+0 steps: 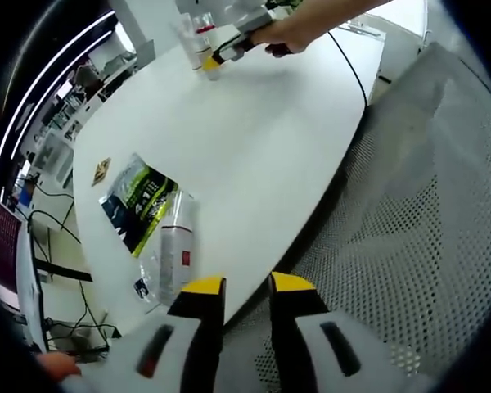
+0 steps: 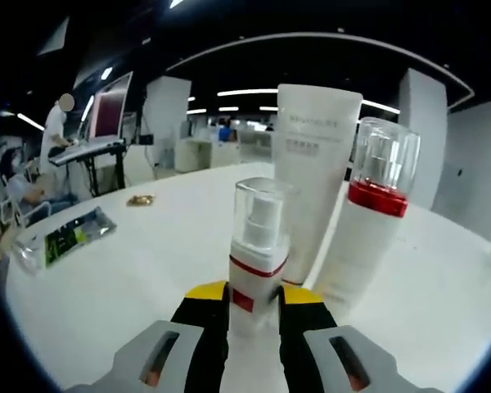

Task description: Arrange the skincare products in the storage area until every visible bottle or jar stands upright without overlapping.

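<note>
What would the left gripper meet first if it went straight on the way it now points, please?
Probably the white table's near edge just ahead of the left gripper, beside the lying bottle; depth is hard to judge.

Left gripper jaws apart, empty, over table edge; white bottle lies flat beside green packet.

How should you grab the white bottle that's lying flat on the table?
Grip the lying white bottle with the red label across its narrow body, near the middle. Come from above with the open left gripper, jaws straddling its sides. It rests flat beside the green-and-black packet, so avoid pinching that.
</note>
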`<move>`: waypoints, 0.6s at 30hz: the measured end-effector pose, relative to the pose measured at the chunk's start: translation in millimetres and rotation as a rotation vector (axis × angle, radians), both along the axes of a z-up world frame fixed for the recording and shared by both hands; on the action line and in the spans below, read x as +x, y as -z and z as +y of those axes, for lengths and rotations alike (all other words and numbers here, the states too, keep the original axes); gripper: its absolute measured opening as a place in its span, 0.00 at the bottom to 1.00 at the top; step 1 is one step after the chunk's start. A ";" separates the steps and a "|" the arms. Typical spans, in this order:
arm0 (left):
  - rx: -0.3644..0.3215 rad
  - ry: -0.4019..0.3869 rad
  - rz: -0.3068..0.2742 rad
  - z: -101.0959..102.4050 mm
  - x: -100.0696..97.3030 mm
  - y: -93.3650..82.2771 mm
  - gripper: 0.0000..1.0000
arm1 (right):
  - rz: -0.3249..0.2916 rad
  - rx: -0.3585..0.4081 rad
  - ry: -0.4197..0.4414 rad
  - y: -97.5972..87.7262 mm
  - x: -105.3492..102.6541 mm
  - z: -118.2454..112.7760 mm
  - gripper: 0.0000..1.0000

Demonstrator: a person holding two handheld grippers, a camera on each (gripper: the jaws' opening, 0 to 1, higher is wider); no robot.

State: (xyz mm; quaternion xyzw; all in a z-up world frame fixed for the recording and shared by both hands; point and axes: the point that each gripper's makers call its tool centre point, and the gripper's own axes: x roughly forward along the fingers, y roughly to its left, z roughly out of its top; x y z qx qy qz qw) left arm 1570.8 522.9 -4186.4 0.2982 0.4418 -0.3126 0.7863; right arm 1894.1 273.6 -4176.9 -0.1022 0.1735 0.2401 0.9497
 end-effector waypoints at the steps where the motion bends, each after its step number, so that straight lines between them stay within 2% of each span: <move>1: 0.001 0.004 -0.001 -0.4 0.1 -0.1 0.15 | 0.000 -0.001 -0.003 -0.2 0.1 0.1 0.17; 13: 0.003 0.000 0.009 0.5 -0.3 0.7 0.15 | 0.019 -0.002 0.024 0.2 15.1 -4.9 0.18; 18: 0.010 -0.001 0.023 1.5 -1.7 2.6 0.16 | 0.025 -0.011 0.019 0.8 15.4 -5.5 0.18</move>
